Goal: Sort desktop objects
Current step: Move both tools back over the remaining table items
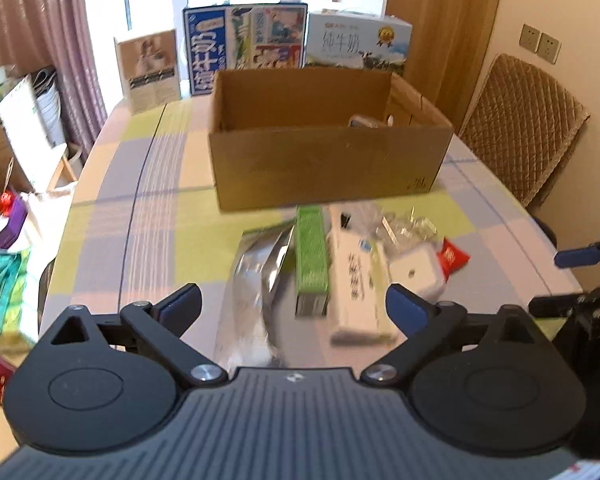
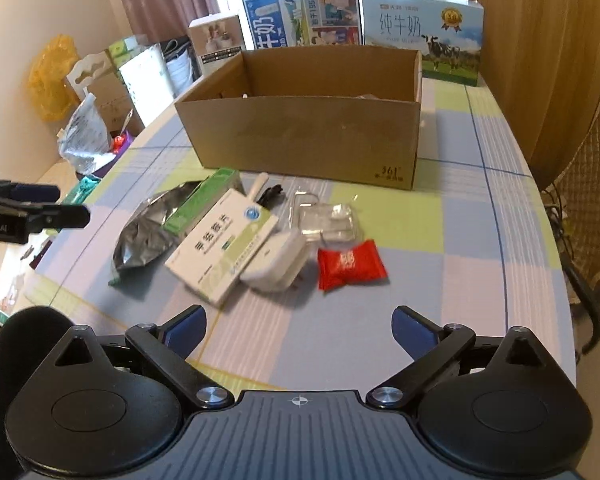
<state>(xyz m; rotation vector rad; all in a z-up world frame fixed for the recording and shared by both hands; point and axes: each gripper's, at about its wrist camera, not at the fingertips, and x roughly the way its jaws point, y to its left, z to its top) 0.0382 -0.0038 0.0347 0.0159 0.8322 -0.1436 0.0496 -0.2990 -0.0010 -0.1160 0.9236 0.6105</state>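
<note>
The left gripper (image 1: 294, 304) is hovering with jaws spread wide and empty; the right gripper (image 2: 299, 328) is likewise gaping, holding nothing. Ahead of the left jaws, a slim green cardboard carton (image 1: 310, 258) and a flat white medicine box with Chinese print (image 1: 358, 280) are lying side by side, probably light and stiff, best pinched across their narrow sides. Beyond the right jaws, a red crinkly sweet wrapper (image 2: 350, 265) is lying, likely slippery. Behind everything, the open brown cardboard box (image 2: 308, 136) is showing "361°".
</note>
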